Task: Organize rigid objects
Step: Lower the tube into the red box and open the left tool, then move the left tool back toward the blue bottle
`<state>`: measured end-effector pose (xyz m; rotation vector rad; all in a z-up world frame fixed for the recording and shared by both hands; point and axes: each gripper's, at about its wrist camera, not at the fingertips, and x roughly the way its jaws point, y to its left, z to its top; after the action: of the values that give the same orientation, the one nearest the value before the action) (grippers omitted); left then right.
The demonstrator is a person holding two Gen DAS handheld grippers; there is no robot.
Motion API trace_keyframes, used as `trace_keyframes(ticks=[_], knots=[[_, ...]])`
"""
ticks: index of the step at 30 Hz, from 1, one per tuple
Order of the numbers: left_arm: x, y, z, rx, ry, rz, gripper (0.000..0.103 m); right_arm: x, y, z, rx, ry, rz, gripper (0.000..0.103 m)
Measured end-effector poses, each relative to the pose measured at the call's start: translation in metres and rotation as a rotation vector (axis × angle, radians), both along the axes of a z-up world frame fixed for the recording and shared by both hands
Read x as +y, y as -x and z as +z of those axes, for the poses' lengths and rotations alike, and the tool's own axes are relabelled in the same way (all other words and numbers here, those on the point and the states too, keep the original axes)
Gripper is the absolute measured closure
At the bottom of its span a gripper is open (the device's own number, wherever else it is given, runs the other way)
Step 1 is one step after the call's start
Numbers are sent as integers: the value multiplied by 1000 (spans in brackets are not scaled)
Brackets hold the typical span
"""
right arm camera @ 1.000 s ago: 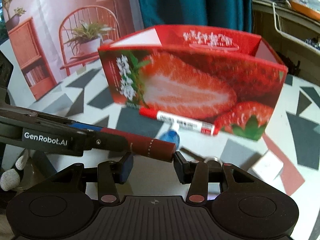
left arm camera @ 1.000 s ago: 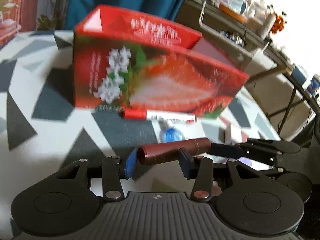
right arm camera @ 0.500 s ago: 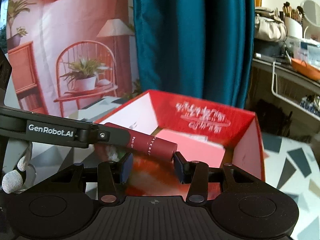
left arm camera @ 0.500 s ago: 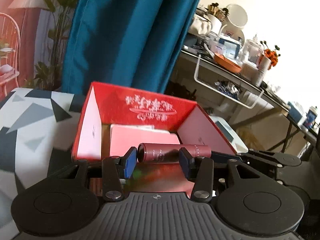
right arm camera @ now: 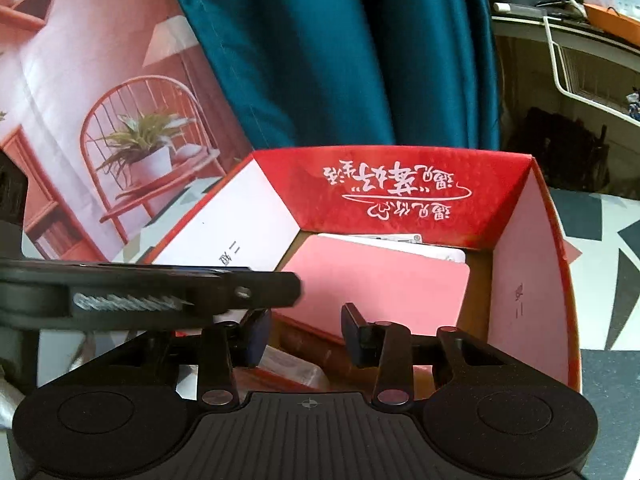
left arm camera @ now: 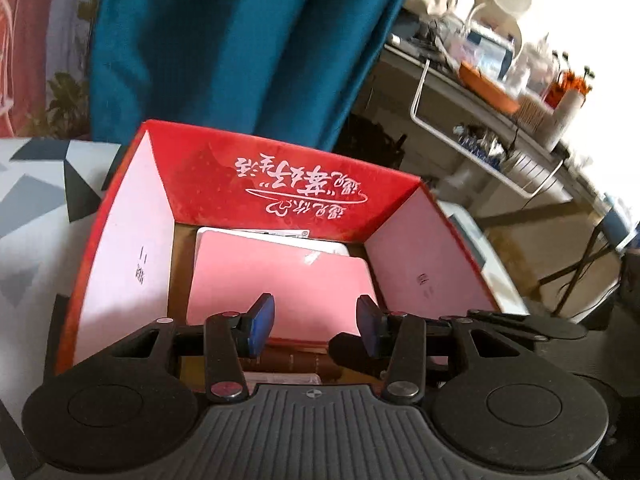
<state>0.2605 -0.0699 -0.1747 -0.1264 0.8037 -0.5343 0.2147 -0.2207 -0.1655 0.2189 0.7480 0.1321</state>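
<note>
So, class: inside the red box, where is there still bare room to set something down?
Inside the red box, the pink card's broad flat face is bare, bordered by the white side walls. A narrow brown floor strip runs beside the left wall. The near end is crowded: the maroon tube lies there, below the open left hand-held gripper.

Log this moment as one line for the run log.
left gripper: open, empty | right gripper: open, empty | maroon tube: lying in red box beside pink case
</note>
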Motion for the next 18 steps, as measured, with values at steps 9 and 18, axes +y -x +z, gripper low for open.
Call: trace_keyframes(ticks=[9,18], knots=[[12,14,15,-116,-53,25,55,-9,27,11,-90,28,-76,62],[43,64,27,-225,-29,41,54,-10,83,11,-201,74,-89,62]])
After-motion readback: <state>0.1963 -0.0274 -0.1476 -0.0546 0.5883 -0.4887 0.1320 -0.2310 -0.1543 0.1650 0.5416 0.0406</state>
